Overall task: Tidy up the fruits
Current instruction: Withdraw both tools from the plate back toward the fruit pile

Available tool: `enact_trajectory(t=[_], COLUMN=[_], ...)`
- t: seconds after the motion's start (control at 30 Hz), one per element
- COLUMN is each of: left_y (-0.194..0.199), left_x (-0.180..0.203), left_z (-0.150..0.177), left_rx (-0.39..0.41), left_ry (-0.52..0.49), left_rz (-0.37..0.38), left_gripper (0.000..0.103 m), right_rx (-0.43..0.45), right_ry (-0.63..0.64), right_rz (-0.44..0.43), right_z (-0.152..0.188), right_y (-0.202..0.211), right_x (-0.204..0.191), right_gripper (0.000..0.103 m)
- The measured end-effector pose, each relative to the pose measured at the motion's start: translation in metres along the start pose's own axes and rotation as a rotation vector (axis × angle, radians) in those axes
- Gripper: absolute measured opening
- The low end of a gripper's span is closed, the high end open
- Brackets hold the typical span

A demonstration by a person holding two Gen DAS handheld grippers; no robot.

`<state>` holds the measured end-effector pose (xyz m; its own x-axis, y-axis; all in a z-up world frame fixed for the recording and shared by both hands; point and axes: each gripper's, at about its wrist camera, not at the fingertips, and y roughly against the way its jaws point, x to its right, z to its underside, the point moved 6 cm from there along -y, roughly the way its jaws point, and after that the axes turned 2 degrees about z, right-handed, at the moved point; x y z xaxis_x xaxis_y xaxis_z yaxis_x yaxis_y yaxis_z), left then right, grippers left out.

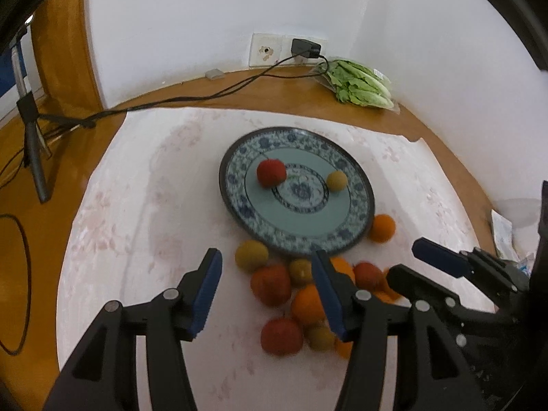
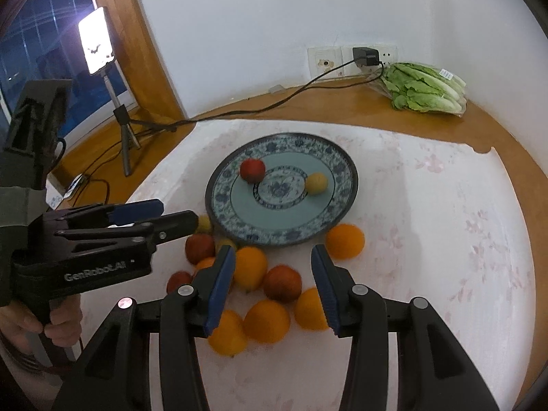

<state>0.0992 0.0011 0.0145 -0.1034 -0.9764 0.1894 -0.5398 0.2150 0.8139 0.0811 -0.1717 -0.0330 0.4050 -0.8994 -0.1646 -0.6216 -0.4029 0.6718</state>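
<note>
- The left gripper point(image 1: 265, 294) fills the bottom of the left wrist view, its blue-padded jaws apart with nothing clamped; the fruit pile lies on the cloth beyond and partly behind its right finger.
- The right gripper point(image 2: 274, 287) sits at the bottom of the right wrist view, jaws likewise apart and empty, with fruit showing through the gap on the cloth beyond.
- Each gripper also appears in the other's view: the right one at the right edge of the left wrist view, the left one at the left edge of the right wrist view, where a hand point(image 2: 32, 325) grips its handle.
- A blue-and-white patterned plate point(image 2: 239, 221) rests in the middle of the frame on a pale flowered cloth point(image 2: 445, 239).
- On the plate lie a red fruit point(image 2: 252, 170), left of centre, and a yellow fruit point(image 2: 316, 183), right of centre, well apart.
- A loose pile of fruit point(image 2: 263, 294), orange, red and yellow-green, lies on the cloth just below the plate.
- One orange point(image 2: 345, 241) sits apart at the plate's lower right edge.
- A bag of lettuce point(image 2: 424, 90) lies on the wooden table point(image 2: 308, 102) at upper right.
- A black charger point(image 2: 366, 56) is plugged in at the wall, its cable running left to a small tripod point(image 2: 125, 137) carrying a bright lamp point(image 2: 96, 44).
</note>
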Motion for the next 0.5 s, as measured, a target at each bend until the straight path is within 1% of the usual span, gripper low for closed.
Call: enact_trajectory(t=[0.2, 0.4, 0.5], left_y=[0.009, 0.015, 0.016], left_x=[-0.005, -0.015, -0.02], left_z=[0.018, 0.034, 0.04], left_rx=[-0.002, -0.002, -0.005], left_ry=[0.001, 0.037, 0.057], left_rz=[-0.007, -0.005, 0.007], left_gripper=[0.058, 0.058, 0.058], right_rx=[-0.003, -0.005, -0.005], right_ry=[-0.025, -0.049, -0.055], right_rz=[0.0, 0.015, 0.022], right_z=[0.014, 0.025, 0.031], right_y=[0.007, 0.013, 0.016], right_x=[0.0, 0.004, 0.005], right_gripper=[0.047, 0.047, 0.047])
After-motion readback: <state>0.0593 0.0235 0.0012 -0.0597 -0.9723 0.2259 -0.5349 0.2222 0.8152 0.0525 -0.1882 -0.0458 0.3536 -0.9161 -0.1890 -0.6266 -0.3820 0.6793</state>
